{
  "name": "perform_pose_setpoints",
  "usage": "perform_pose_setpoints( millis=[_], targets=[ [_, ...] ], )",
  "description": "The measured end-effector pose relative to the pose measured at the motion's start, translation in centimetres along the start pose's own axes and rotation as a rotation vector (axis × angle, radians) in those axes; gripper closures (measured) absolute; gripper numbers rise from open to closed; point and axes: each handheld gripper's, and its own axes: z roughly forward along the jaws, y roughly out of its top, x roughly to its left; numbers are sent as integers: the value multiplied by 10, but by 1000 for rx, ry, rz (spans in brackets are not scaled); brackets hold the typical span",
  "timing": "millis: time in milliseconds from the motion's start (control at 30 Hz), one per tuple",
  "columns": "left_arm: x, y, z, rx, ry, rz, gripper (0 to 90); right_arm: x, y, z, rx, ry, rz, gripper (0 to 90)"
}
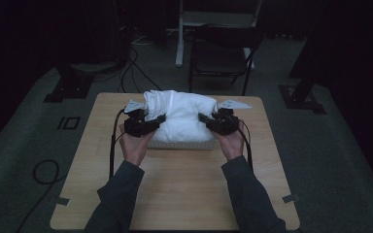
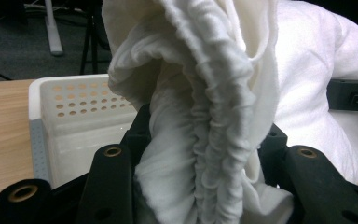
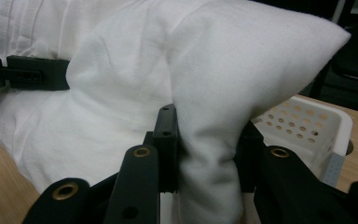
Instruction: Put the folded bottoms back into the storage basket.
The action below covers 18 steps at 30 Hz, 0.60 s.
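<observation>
- We see a bulky white cloth [image 1: 182, 116] bunched up in a white perforated basket [image 1: 182, 144], rising well above the basket's rim and hiding most of its inside.
- The basket stands on the far half of a light wooden table [image 1: 175, 194], roughly centred between its left and right edges.
- In the left gripper view the cloth [image 2: 205, 116] shows a gathered, ruffled edge running upward from between the jaws; behind it we see the basket's corner [image 2: 74, 107] with its rows of round holes.
- The left gripper [image 1: 148, 124] is at the cloth's left end, and its jaws are clamped on that gathered fold, the fabric squeezed tight between them.
- The right gripper [image 1: 213, 121] is at the cloth's right end; in its own view the jaws pinch a smooth fold of the cloth [image 3: 214, 93], closed firmly on it.
- In the right gripper view we also see the basket's wall [image 3: 307, 123] just beside the pinched fold, and the left gripper's black jaw [image 3: 28, 72] lying across the cloth farther off.
- The person's left hand [image 1: 136, 145] and right hand [image 1: 232, 143] hold the grippers from the near side of the basket, dark sleeves [image 1: 121, 194] reaching in over the table.
- Beyond the table a dark folding chair [image 1: 221, 56] stands on the grey floor, with cables [image 1: 131, 68] lying to its left.
</observation>
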Motion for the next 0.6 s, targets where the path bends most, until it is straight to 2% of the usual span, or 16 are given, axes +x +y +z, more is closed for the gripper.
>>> perform_pose_setpoints(
  millis=[300,600],
  targets=[
    [5,2,11,10,11,-11,537,-7,1,10,18,-16,20,699],
    [15,2,19,25,15,-46,537,-10,2,21,38,-26,28,699]
  ],
)
